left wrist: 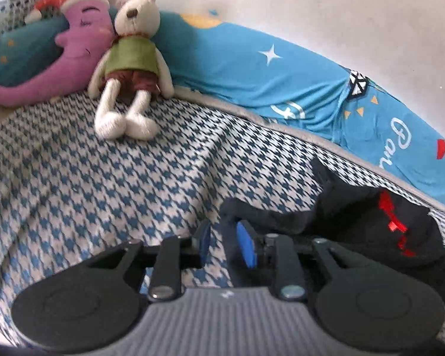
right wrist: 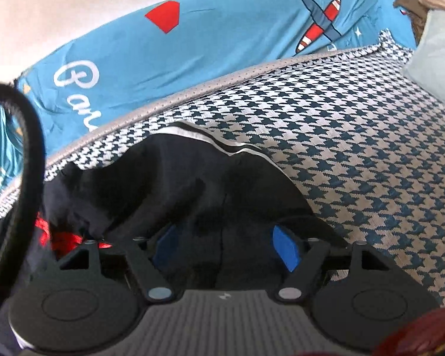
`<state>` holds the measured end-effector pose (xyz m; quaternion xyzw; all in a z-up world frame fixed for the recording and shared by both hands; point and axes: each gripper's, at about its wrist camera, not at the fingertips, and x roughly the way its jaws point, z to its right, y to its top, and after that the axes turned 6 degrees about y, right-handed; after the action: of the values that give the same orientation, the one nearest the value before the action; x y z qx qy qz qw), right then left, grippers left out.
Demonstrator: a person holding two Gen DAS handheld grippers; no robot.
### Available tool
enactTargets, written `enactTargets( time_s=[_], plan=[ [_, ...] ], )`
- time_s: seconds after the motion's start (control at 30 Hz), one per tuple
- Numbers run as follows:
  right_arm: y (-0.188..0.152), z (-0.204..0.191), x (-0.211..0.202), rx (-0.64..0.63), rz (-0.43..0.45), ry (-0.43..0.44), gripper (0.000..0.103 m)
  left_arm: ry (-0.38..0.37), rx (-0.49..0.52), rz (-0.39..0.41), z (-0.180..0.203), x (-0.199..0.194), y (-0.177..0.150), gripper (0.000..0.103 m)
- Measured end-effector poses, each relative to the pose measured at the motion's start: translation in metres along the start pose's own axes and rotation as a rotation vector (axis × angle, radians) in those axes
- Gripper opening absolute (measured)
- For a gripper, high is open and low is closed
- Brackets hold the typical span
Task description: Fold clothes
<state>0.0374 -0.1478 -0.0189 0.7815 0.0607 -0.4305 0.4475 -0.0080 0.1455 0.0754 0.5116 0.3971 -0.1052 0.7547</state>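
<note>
**Dark garment bunched on the houndstooth bed**

In the left wrist view a purple plush [left wrist: 74, 59] and a stuffed rabbit [left wrist: 127, 59] lean at the bed's [left wrist: 103, 178] far edge. The left gripper [left wrist: 225, 243] has fingers [left wrist: 247, 247] a little apart, dark cloth edge between them; whether they pinch it I cannot tell. The black garment [right wrist: 192, 184] lies crumpled by the blue sheet [right wrist: 192, 44]. The right gripper [right wrist: 227, 246] stands released, fingers [right wrist: 286, 247] wide over the fabric

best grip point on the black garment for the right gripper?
Grip the black garment at its white-striped hem, the far edge lying flat on the houndstooth cover. Come in low from the near side over the crumpled middle: that edge is thin, straight and clearly exposed. The right gripper stands open above the fabric.
</note>
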Motion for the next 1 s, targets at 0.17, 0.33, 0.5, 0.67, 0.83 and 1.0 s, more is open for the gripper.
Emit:
enactTargets(
  time_s=[0.17,0.33,0.5,0.67,0.83,1.0],
  plan=[
    [-0.003,-0.002,0.01,-0.055,0.007,-0.028,0.046,-0.031,0.006,-0.017,0.008,0.002,-0.006,0.032],
    [0.001,0.001,0.01,-0.026,0.023,0.026,0.006,-0.064,0.009,-0.015,0.021,0.006,-0.008,0.049],
    [0.002,-0.018,-0.005,-0.049,0.062,0.189,0.004,-0.112,0.005,-0.008,0.036,0.018,0.003,0.079],
    [-0.002,-0.048,-0.022,-0.129,0.078,0.344,0.004,-0.157,0.025,-0.005,0.054,0.038,0.018,0.09],
    [-0.004,-0.067,-0.028,-0.198,0.068,0.406,0.005,-0.188,0.014,-0.029,0.066,0.07,0.036,0.092],
    [0.001,-0.067,-0.029,-0.213,0.089,0.362,0.02,-0.194,-0.021,-0.076,0.083,0.099,0.043,0.092]
  ],
)
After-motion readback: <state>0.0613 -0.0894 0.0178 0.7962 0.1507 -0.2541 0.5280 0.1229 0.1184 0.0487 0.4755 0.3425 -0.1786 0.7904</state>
